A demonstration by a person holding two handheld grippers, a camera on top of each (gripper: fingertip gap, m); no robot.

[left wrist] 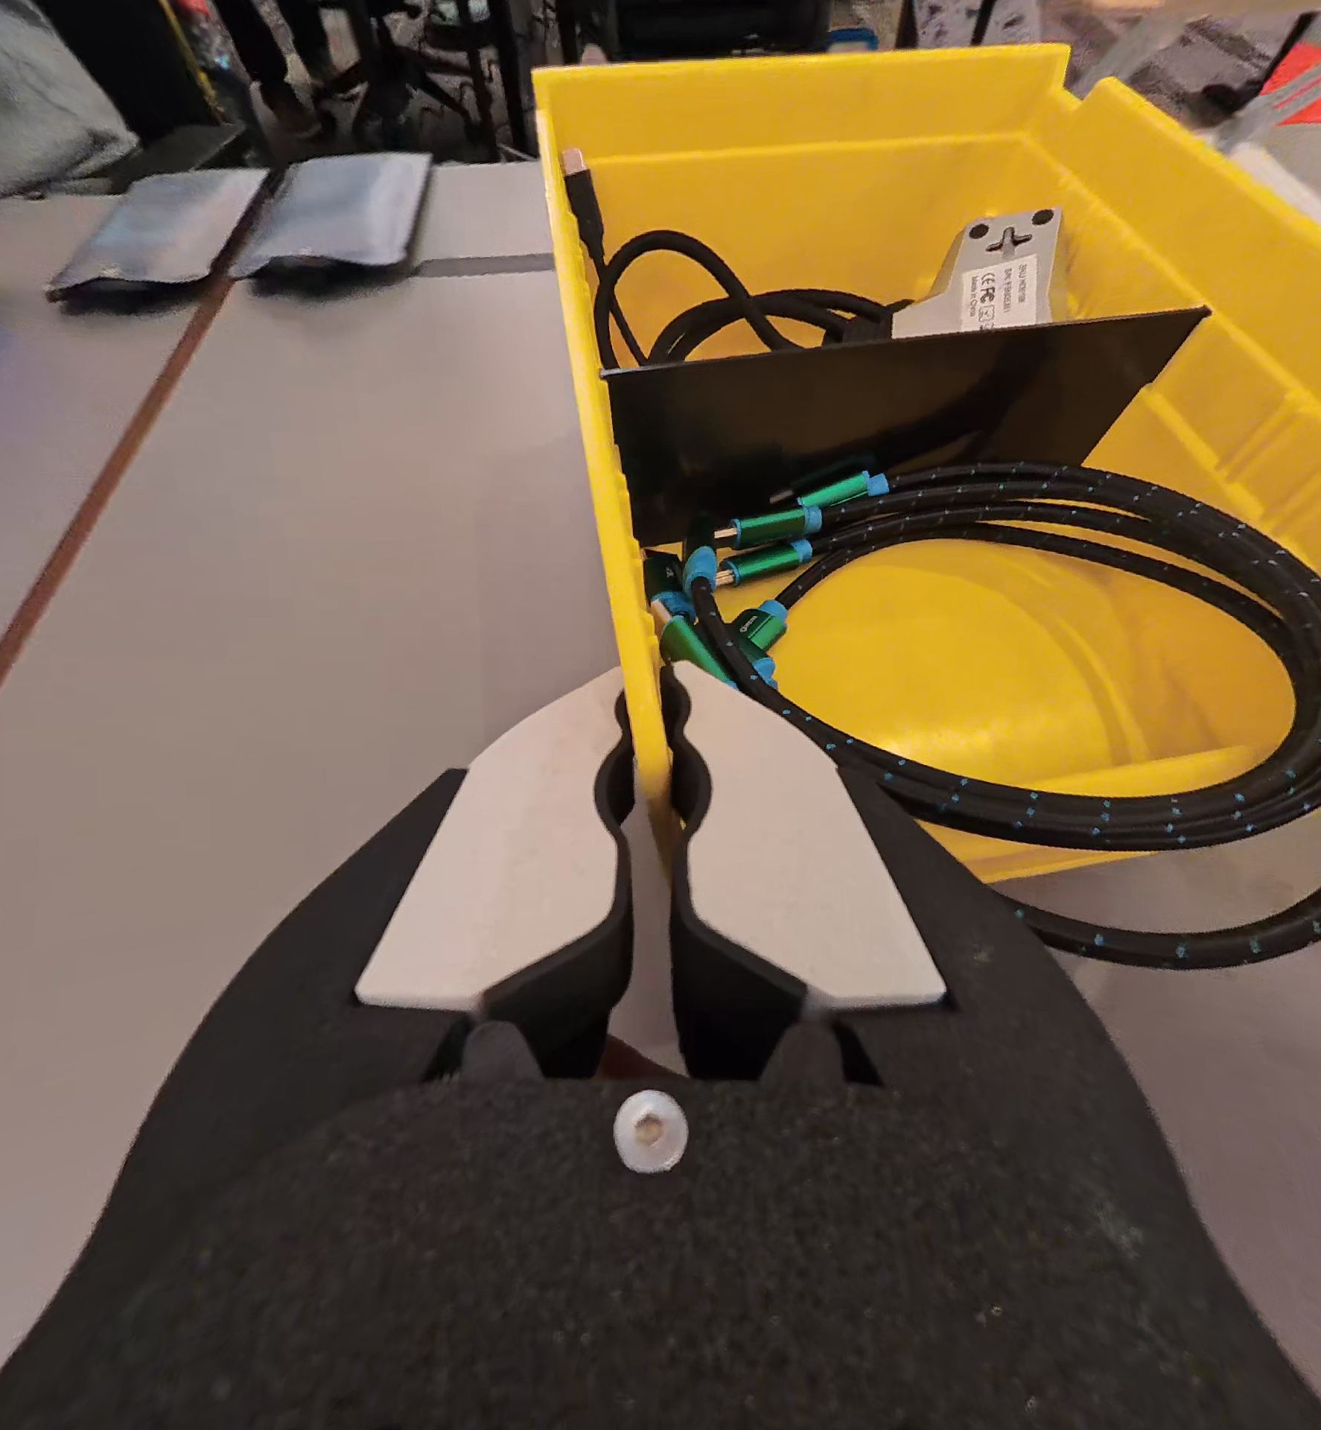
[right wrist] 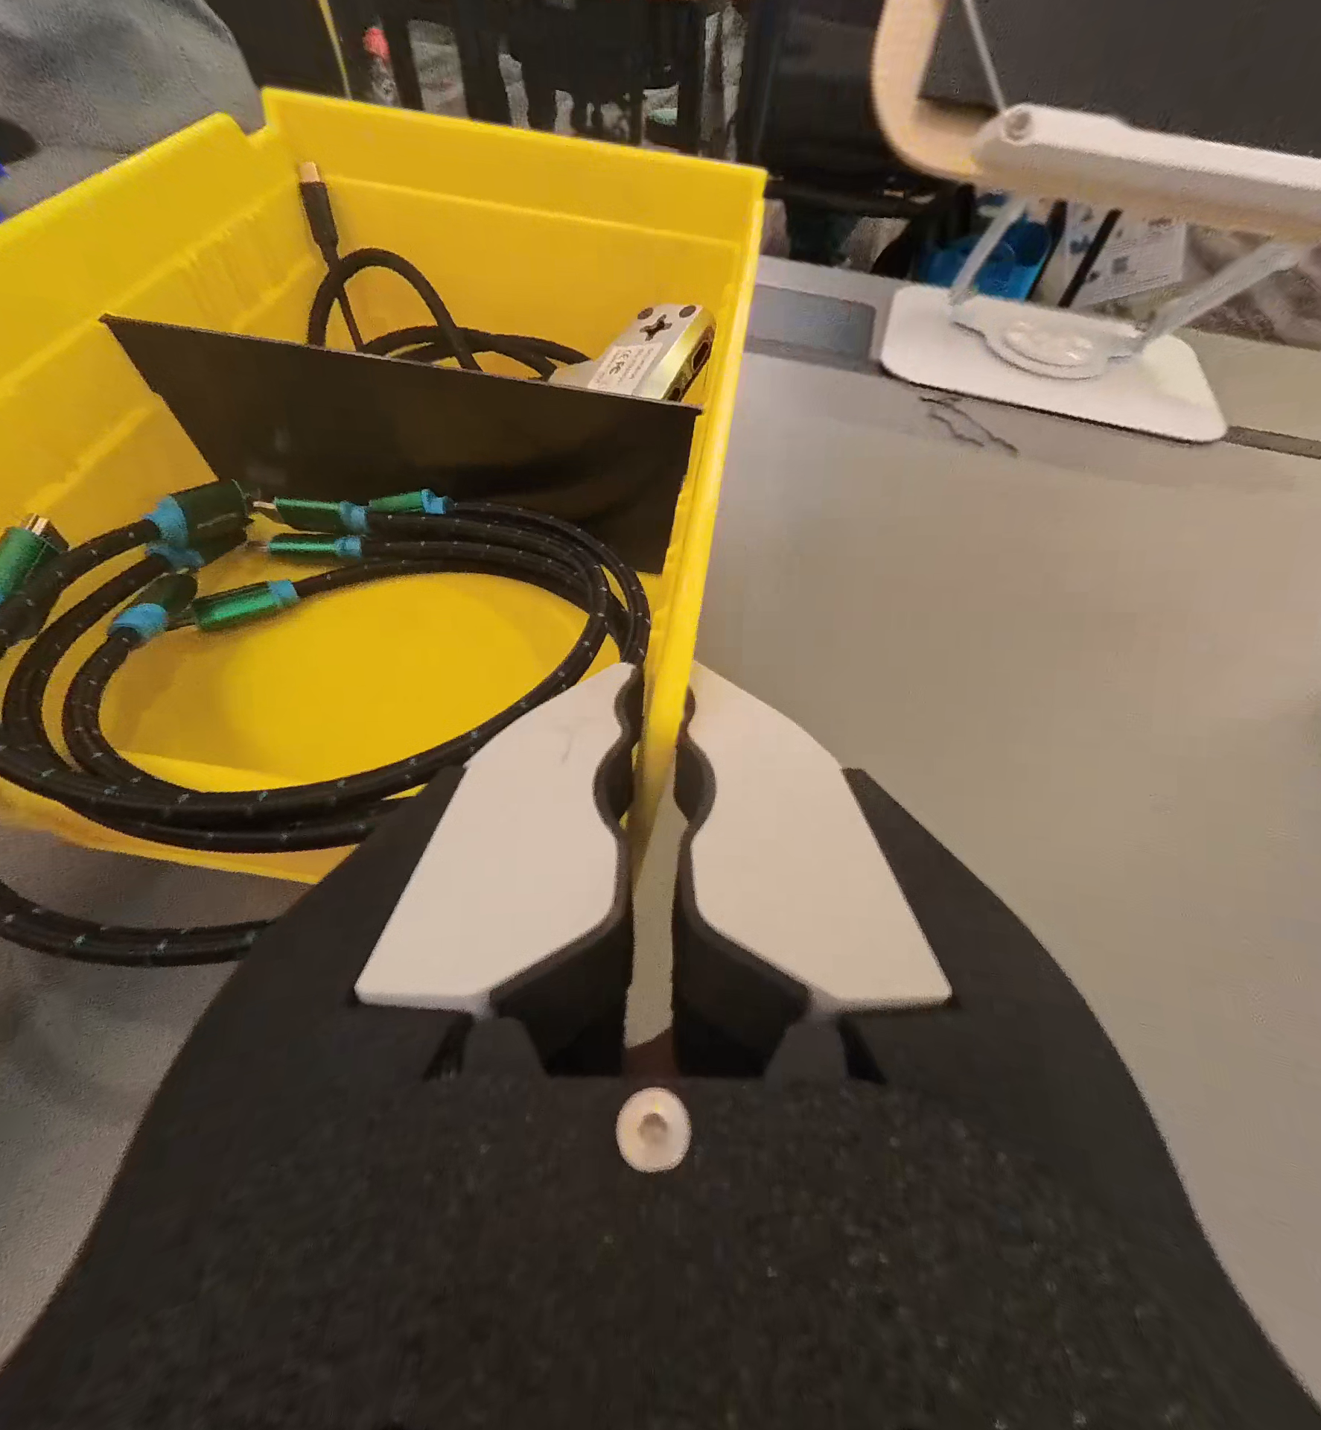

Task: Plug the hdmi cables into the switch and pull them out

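Beyond both claws point(left wrist: 650, 696) point(right wrist: 661, 689), cables point(left wrist: 1029, 774) point(right wrist: 332, 789).

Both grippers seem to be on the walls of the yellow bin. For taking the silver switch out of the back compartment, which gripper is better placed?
Probably the right gripper. It clamps the bin wall that the switch leans against. The left gripper clamps the opposite wall, beside the green connectors. Either must release first.
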